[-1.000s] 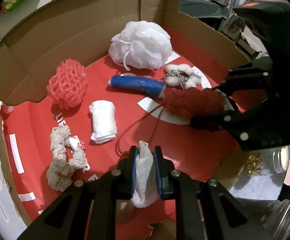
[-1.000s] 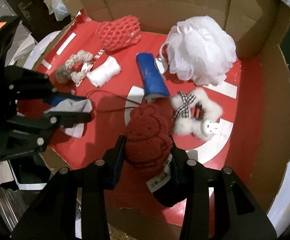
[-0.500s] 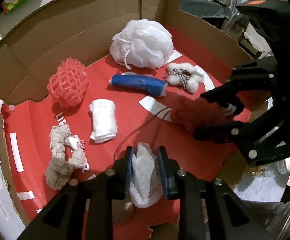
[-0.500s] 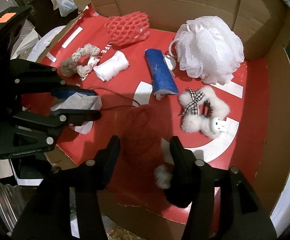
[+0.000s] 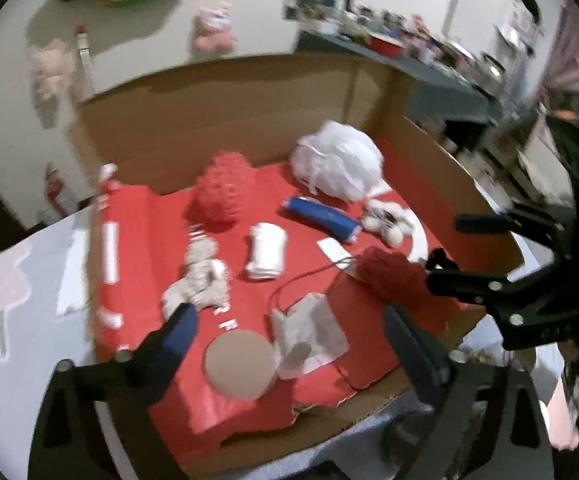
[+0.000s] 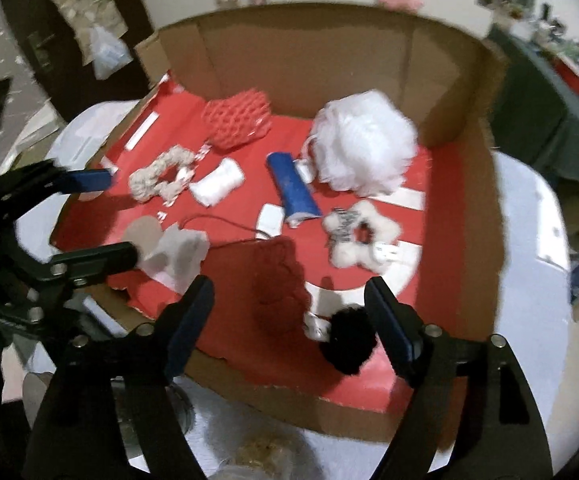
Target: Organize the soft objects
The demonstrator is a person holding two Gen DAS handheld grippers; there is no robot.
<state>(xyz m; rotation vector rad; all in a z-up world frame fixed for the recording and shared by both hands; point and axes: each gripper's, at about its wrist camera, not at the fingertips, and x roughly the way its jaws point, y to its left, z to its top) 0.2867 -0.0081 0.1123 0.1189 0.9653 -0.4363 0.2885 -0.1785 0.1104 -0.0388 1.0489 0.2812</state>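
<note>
Both grippers had just let go. The left gripper (image 5: 289,332) had been opening, and its jaws stood wide apart over the white cloth (image 5: 309,334), which lay loose on the red floor of the box and touched neither pad. The right gripper (image 6: 289,312) had been opening too, and the dark red knitted toy (image 6: 277,280) lay free between its open jaws, with a black pom-pom (image 6: 347,340) just beside it.

Some things could still go wrong. Both soft things lay close to the torn front edge of the cardboard box (image 6: 329,52), so a bump from a gripper could push them out. A thin dark cord (image 5: 301,280) ran from the red toy toward the cloth, and a finger could catch it and drag the toy along.

The box held everything. Past the cloth lay a beige fuzzy ring (image 6: 161,176) and a small white roll (image 6: 217,184). In the middle lay a blue roll (image 6: 291,188), with a white fuzzy star (image 6: 363,236) off to one side. Farthest back, near the tall brown wall, sat a red net ball (image 6: 237,120) and a big white puffy sponge (image 6: 363,144). None of them touched each other, as far as I could tell.
</note>
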